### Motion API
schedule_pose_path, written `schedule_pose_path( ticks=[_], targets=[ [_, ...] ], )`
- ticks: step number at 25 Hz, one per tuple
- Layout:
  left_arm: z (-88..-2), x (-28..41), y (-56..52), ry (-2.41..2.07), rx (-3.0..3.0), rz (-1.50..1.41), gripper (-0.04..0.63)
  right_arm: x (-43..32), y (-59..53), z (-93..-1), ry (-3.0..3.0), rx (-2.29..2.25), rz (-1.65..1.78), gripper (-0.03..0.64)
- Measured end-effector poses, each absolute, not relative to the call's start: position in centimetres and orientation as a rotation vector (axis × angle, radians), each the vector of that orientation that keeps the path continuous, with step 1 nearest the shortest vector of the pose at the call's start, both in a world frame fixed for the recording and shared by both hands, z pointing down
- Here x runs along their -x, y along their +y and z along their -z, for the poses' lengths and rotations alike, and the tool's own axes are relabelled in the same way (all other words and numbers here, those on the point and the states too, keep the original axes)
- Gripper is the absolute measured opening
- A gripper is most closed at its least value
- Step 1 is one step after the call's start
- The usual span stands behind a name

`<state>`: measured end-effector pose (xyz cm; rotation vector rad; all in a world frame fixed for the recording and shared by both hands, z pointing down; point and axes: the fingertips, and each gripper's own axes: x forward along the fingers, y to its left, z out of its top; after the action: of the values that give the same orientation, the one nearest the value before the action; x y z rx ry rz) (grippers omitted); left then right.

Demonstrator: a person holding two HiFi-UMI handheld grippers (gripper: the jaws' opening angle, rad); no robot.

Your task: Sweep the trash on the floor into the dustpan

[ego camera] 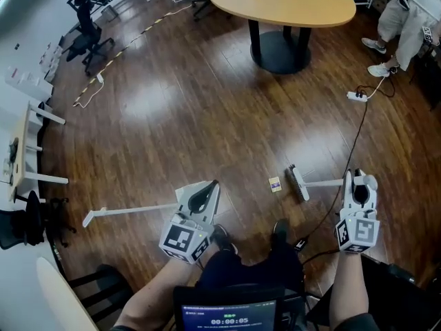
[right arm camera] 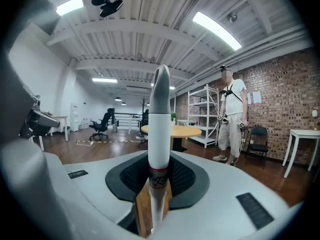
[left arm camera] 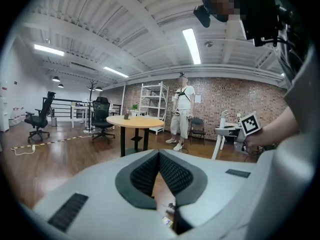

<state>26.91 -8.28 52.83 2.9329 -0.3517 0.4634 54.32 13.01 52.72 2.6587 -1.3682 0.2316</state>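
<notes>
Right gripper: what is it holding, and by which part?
The right gripper holds the white-handled broom by its handle, near the grey-tipped end.

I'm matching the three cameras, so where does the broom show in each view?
Head view: the broom has its head on the floor right of centre, handle running to the right gripper.
Left gripper view: not clearly in it.
Right gripper view: its handle stands upright between the jaws, centre.
Shared landmark: the round wooden table.
</notes>
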Motion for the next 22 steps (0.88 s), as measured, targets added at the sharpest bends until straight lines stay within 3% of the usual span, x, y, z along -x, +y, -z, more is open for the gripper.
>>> schedule_pose_path(
  ticks=[5,22],
  targets=[
    [-56.3,-26.4,-7.9,-0.334,-2.905,-0.529,0.0,-54.2,13.9,-58.1,-1.281,-2.673,-0.311,0.106],
    [-58.3,-19.8,-11.4,-0.244,-2.93,-0.533,0.0,-46.5,5.7,-60.6,-1.215,-2.552,-0.288,0.1]
  ],
)
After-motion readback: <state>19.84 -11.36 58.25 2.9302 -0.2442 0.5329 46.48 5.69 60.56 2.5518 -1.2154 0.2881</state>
